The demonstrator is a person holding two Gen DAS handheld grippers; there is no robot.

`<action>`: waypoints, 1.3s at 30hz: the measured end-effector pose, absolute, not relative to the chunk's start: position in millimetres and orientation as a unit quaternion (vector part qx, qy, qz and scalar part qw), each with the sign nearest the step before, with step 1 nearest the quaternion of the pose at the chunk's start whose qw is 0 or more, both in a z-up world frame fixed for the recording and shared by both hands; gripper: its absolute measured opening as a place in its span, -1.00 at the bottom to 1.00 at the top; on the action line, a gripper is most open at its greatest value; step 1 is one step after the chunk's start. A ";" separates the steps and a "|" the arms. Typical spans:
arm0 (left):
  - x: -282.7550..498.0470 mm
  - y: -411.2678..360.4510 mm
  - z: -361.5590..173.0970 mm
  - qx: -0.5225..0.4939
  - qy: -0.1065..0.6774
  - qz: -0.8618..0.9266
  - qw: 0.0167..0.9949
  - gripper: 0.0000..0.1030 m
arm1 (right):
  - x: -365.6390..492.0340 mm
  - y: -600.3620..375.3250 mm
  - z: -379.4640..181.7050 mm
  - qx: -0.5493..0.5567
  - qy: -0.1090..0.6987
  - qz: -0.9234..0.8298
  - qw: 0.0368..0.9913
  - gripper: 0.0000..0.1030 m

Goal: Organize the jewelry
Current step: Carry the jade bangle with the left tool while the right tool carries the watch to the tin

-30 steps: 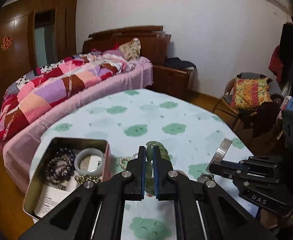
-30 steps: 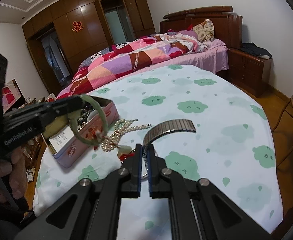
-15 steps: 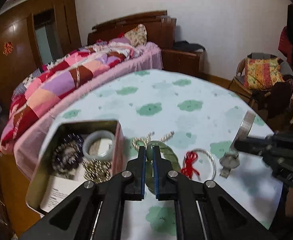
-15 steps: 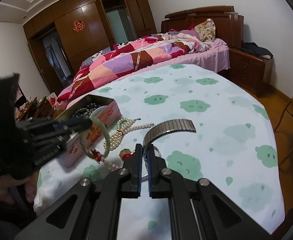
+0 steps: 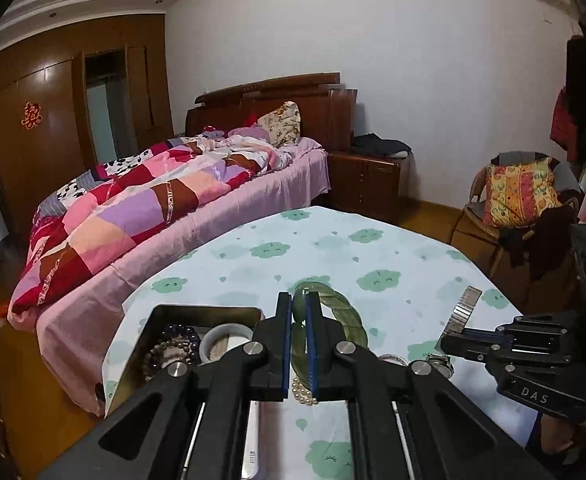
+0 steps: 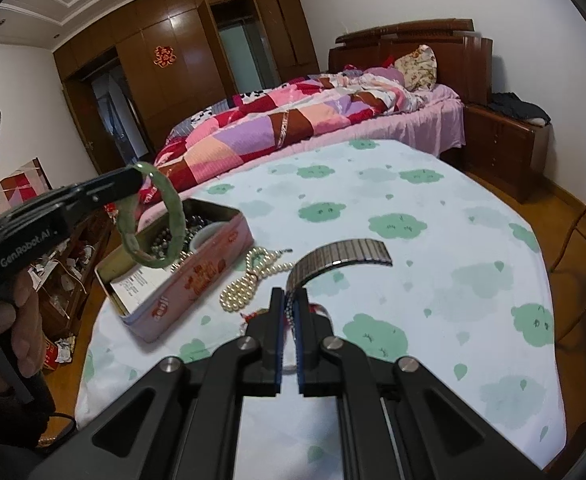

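My left hand-held gripper [image 5: 299, 312] pinches jade bangle [image 6: 153, 216]; lower slowly into tin [image 6: 197, 280] at 9 o'clock, w/o hitting rim.

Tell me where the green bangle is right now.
The green bangle is pinched in the left hand-held gripper, hanging in the air over the open tin at the left of the right wrist view, with the pearl necklace lying beside that tin.
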State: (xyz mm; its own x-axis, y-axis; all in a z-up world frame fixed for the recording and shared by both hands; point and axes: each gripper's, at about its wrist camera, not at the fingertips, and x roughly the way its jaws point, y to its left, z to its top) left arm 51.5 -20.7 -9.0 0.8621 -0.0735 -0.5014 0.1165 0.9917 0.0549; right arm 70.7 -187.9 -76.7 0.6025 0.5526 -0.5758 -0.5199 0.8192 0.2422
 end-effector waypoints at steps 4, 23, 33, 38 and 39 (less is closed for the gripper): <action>50.1 -6.5 -8.7 0.033 0.258 -0.035 0.965 -0.90 | 71.2 -180.3 -65.0 0.027 0.321 0.311 0.894 -0.87; 59.8 74.5 -38.7 -0.003 0.304 0.053 0.951 -0.89 | 78.0 -93.0 -18.1 -0.015 0.274 0.395 0.877 -0.87; 69.8 96.4 -51.1 -0.018 0.321 0.070 0.944 -0.89 | 79.0 -49.1 -16.4 -0.042 0.275 0.428 0.860 -0.87; 71.3 103.4 -54.4 -0.020 0.326 0.077 0.942 -0.89 | 75.0 -36.0 -20.8 -0.052 0.280 0.440 0.852 -0.87; 71.8 104.6 -55.9 -0.020 0.328 0.078 0.941 -0.89 | 74.2 -32.9 -22.2 -0.054 0.282 0.442 0.850 -0.87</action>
State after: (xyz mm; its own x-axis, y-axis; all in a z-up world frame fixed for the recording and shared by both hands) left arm 71.8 104.6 -55.9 0.7732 0.1340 -0.6199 -0.1608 0.9869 0.0128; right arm 74.2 -32.9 -22.2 0.4509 0.7205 -0.5268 -0.7817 0.6037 0.1565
